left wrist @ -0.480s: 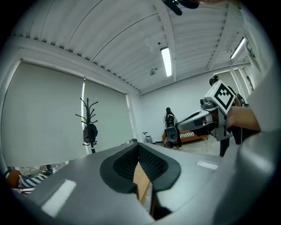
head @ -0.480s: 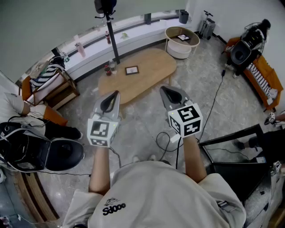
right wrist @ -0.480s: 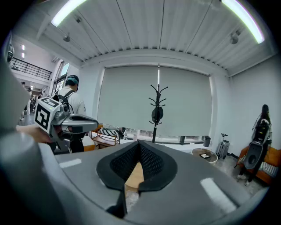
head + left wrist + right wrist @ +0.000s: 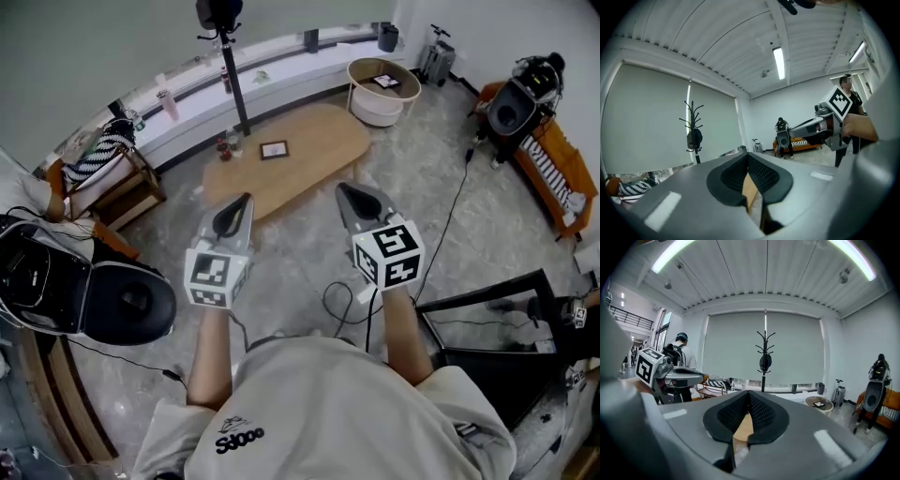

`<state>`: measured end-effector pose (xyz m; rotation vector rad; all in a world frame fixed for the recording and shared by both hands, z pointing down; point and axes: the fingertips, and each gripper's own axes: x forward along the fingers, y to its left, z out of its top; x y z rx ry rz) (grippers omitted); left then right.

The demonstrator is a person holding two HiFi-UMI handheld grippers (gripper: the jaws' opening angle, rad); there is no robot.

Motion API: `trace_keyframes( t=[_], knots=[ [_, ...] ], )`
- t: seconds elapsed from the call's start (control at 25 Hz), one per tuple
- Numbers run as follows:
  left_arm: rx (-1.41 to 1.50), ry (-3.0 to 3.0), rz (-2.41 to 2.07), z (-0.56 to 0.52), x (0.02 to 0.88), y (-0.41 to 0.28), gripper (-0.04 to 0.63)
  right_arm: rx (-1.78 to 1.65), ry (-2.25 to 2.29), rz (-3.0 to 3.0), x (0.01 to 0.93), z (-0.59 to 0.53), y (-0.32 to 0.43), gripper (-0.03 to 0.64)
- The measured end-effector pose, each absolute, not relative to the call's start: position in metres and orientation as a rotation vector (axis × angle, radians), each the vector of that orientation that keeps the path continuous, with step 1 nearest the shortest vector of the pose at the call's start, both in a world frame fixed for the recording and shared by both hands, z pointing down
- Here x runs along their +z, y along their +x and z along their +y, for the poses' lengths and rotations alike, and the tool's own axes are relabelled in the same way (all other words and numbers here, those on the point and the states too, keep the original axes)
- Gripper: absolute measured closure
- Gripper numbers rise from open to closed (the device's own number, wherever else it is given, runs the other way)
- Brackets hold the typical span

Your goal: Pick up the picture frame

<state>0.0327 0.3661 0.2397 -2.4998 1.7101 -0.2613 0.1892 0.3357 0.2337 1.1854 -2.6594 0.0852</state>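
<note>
The picture frame point(image 4: 274, 149) is small and rectangular, with a dark border round a pale middle, and lies flat on the oval wooden table point(image 4: 319, 164) towards its far edge. The left tool point(image 4: 244, 197) and right tool point(image 4: 343, 188) are both clenched on nothing, in the air, well apart from the frame.

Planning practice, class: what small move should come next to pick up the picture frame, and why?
Probably carry the right gripper forward toward the small dark picture frame on the oval wooden table: it is shut, empty and far short.

An oval wooden table point(image 4: 323, 145) stands beside a coat stand point(image 4: 236, 84) (black).
</note>
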Motion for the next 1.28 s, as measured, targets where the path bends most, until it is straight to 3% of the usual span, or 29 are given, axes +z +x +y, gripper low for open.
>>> trace_keyframes(
  t=[0.64, 1.28],
  knots=[
    [-0.349, -2.536, 1.783, 0.348, 0.276, 0.057, 0.584, 0.155, 1.059, -2.691, 0.26, 0.314, 0.205, 0.614],
    [-0.344, -2.56, 1.769, 0.197, 0.293, 0.011, 0.584, 0.16, 1.078, -2.662, 0.273, 0.164, 0.16, 0.614]
  ],
)
